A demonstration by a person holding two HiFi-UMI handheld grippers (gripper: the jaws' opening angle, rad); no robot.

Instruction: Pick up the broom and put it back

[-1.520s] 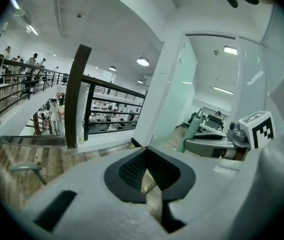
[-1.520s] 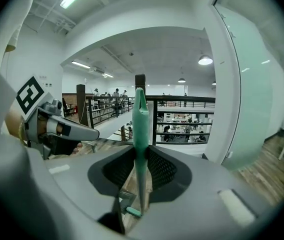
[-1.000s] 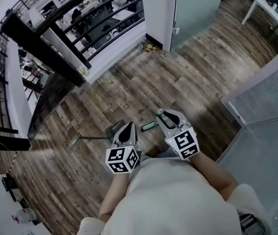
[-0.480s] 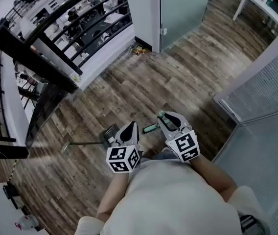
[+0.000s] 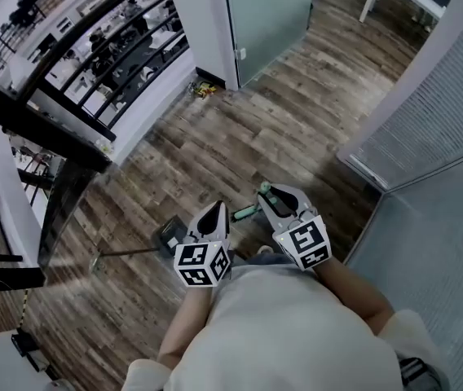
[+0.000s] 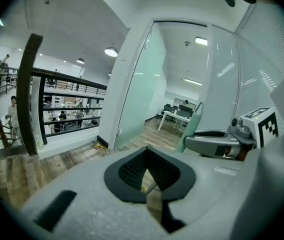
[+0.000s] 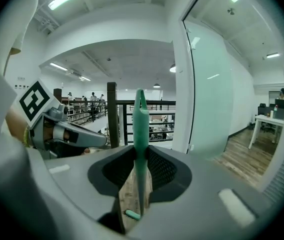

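Your right tool [image 5: 268, 195] grips the broom handle [image 7: 140, 134], your left tool [image 5: 213, 214] a thin rod [image 5: 134, 252]. Hold firm; carry both clear of the floor [image 5: 240, 129].

left gripper [image 5: 213, 215] and right gripper [image 5: 271, 195] level, side by side, both clamped.

Wood plank floor [image 5: 297, 112], black railing [image 5: 44, 116], frosted glass [image 5: 268, 15]

Broom [image 7: 141, 134] between the right gripper's [image 7: 140, 166] jaws (left gripper [image 6: 149, 171] just beside), railing [image 5: 44, 120] ahead-left.
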